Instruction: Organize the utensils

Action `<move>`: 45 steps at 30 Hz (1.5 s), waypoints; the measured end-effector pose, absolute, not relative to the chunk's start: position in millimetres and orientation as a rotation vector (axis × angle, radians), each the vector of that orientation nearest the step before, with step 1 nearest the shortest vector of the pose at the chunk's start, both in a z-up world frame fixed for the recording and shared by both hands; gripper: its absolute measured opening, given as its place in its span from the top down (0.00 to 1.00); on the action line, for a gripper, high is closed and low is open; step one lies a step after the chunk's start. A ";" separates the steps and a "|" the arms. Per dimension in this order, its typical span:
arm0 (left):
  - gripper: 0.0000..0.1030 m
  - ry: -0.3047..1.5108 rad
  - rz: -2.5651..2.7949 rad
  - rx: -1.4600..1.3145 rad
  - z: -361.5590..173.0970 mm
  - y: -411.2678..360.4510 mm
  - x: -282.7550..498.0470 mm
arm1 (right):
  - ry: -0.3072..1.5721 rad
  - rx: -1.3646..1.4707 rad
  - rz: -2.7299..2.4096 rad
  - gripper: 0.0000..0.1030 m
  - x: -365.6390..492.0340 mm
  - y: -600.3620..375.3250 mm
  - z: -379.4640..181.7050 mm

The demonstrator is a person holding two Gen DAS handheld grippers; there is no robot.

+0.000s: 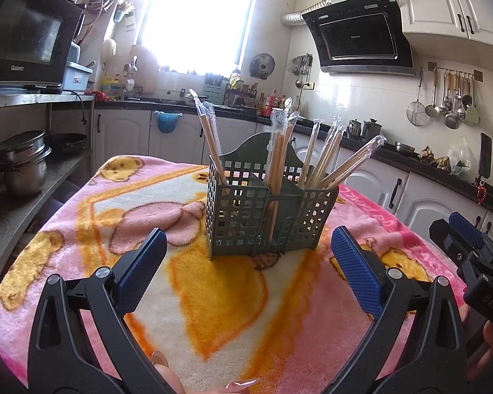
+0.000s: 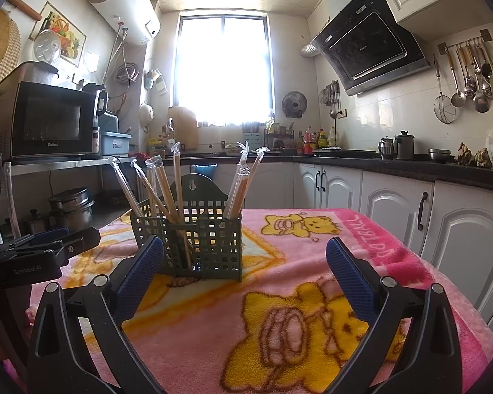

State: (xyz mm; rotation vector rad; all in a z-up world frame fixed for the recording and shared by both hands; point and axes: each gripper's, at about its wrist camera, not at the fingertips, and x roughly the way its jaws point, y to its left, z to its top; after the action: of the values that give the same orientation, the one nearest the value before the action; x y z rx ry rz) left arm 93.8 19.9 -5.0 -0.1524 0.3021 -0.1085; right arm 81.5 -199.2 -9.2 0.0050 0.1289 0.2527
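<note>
A green slotted utensil holder point(image 1: 266, 216) stands upright on a pink and yellow blanket point(image 1: 213, 295). Several plastic-wrapped wooden chopsticks point(image 1: 281, 151) stand in its compartments, leaning outward. My left gripper point(image 1: 246, 246) is open and empty, just in front of the holder. My right gripper point(image 2: 245, 256) is open and empty, with the holder point(image 2: 194, 239) and its chopsticks point(image 2: 177, 184) ahead and to the left. The right gripper also shows at the right edge of the left wrist view point(image 1: 470, 249). The left gripper shows at the left edge of the right wrist view point(image 2: 42, 246).
The blanket point(image 2: 312, 312) covers a table in a kitchen. A microwave point(image 1: 23, 39) sits on a metal shelf at left with steel pots point(image 1: 24, 164) below. White cabinets point(image 2: 394, 203) and a dark counter run behind and right.
</note>
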 end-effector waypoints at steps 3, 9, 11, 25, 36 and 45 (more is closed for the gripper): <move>0.10 0.303 -0.111 -0.154 -5.2 20.0 94.2 | 0.130 0.004 0.253 0.06 81.6 -199.1 -9.2; 0.10 0.307 -0.112 -0.152 -5.0 21.6 94.8 | 0.130 0.004 0.253 0.06 82.1 -199.1 -9.1; 0.10 0.308 -0.110 -0.152 -5.2 22.0 94.9 | 0.132 0.005 0.253 0.06 82.1 -199.3 -9.2; 0.10 0.315 -0.116 -0.149 -8.5 23.4 96.7 | 0.140 0.003 0.245 0.06 80.7 -198.8 -9.6; 0.10 0.367 -0.052 -0.166 -12.3 29.2 103.6 | 0.229 0.033 0.185 0.06 93.6 -207.1 -8.2; 0.10 0.576 0.070 -0.201 -6.3 82.0 136.7 | 0.503 0.074 -0.018 0.06 157.0 -277.7 -11.8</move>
State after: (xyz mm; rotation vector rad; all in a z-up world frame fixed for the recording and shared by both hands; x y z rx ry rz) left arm 136.7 82.0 -6.3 -0.2008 0.5758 0.0696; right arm 157.0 -277.7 -11.8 0.0737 0.5030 -0.0181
